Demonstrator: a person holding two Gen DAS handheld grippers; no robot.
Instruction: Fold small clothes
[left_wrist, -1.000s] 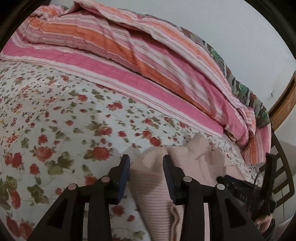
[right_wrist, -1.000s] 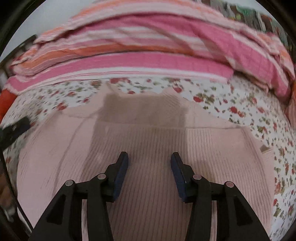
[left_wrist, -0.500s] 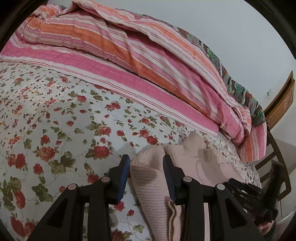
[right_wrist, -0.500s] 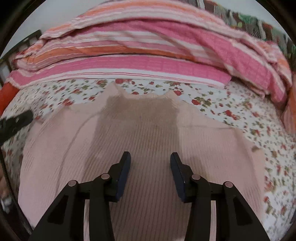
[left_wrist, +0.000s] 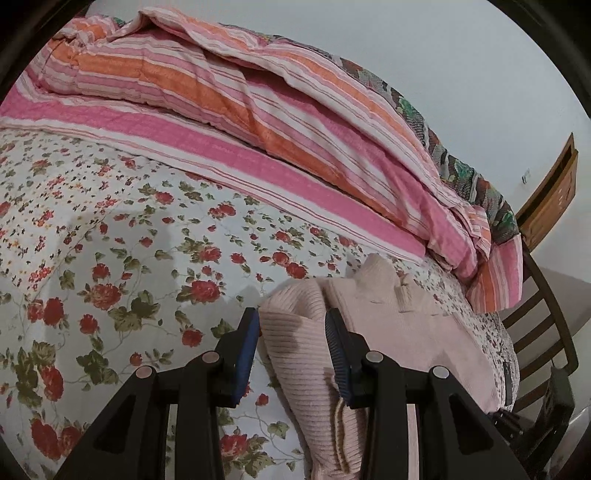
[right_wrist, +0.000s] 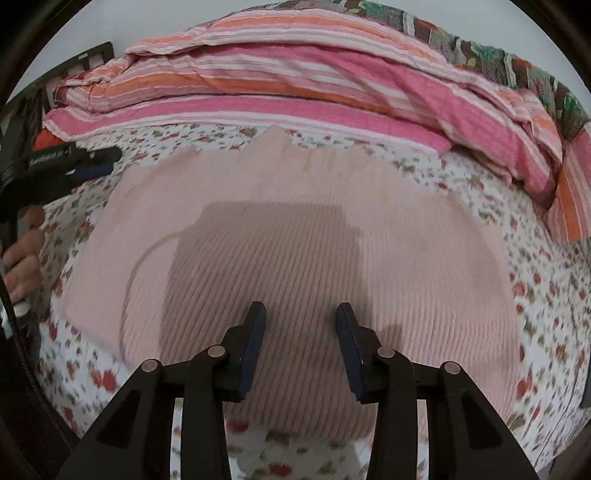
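A pale pink ribbed sweater (right_wrist: 295, 229) lies spread on the floral bedsheet. In the left wrist view its near left edge (left_wrist: 295, 362) is bunched up into a fold. My left gripper (left_wrist: 291, 321) is shut on that fold, with fabric filling the gap between the blue pads. My right gripper (right_wrist: 300, 314) hovers over the sweater's lower middle near the hem. Its jaws are closing, with only flat fabric below and nothing pinched. The left gripper (right_wrist: 92, 162) and the hand holding it (right_wrist: 22, 254) show at the left edge of the right wrist view.
A pink and orange striped quilt (left_wrist: 258, 110) is heaped along the far side of the bed. The floral bedsheet (left_wrist: 110, 258) stretches out to the left. A dark wooden chair (left_wrist: 546, 321) stands past the bed's right end, under a wooden panel (left_wrist: 554, 192).
My right gripper has drawn back toward the sweater's near hem, its jaws a little narrower, and more of the garment now shows. My left gripper keeps its hold on the fold.
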